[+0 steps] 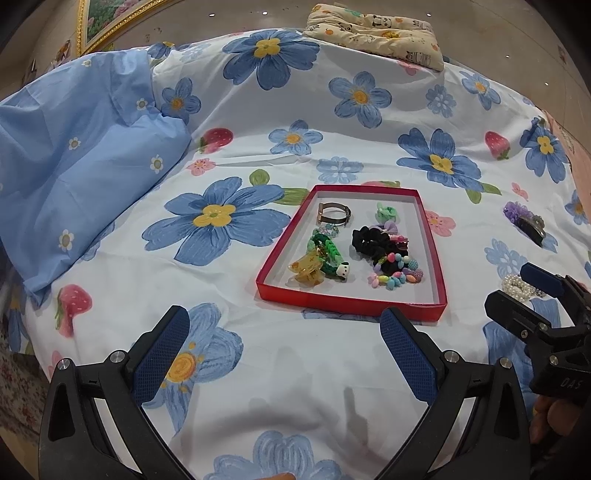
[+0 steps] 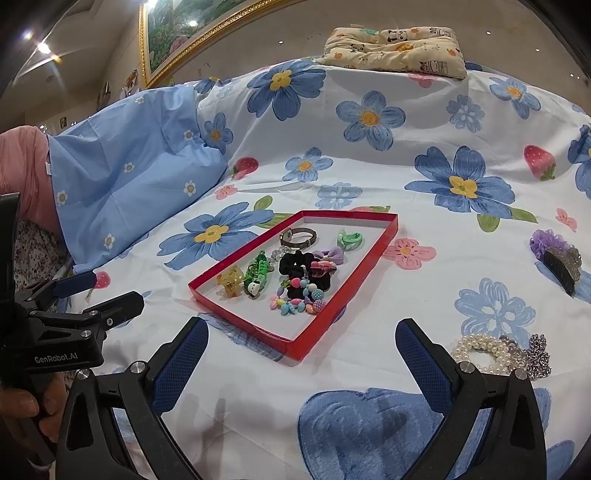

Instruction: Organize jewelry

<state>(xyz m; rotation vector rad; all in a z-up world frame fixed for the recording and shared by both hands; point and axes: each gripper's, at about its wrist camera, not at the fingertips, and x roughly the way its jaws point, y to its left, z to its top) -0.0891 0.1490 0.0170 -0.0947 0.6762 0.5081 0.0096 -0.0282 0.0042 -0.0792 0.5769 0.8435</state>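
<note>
Here, a shallow red tray [image 1: 352, 303] lies on a bed sheet [image 1: 295, 369] printed with big blue flowers. Inside the tray are a metal band bracelet [image 1: 333, 213] at the far left, a small green hair tie [image 1: 385, 212] at the far right, a black scrunchie [image 1: 371, 240] in the middle, a green chain bracelet [image 1: 325, 254] and an amber claw clip [image 1: 306, 271] near the left side, and a bracelet of colourful beads [image 1: 395, 275] near the right.

Outside the tray, on its right, 3 things stay on the sheet: a pearl bracelet [image 2: 484, 350] just beside the right gripper [image 2: 301, 363], a sparkly silver ornament [image 2: 535, 356] touching the pearls, and farther away a dark claw clip [image 2: 563, 267] next to a purple scrunchie [image 2: 546, 240].

The left gripper [image 1: 284, 347] is spread wide and holds nothing, above the sheet on the near side of the tray. The right gripper is also wide and empty, at the near right corner of the tray. A light blue pillow [image 1: 81, 166] lies at the left, and a cartoon-print cushion [image 1: 380, 33] at the far end.
</note>
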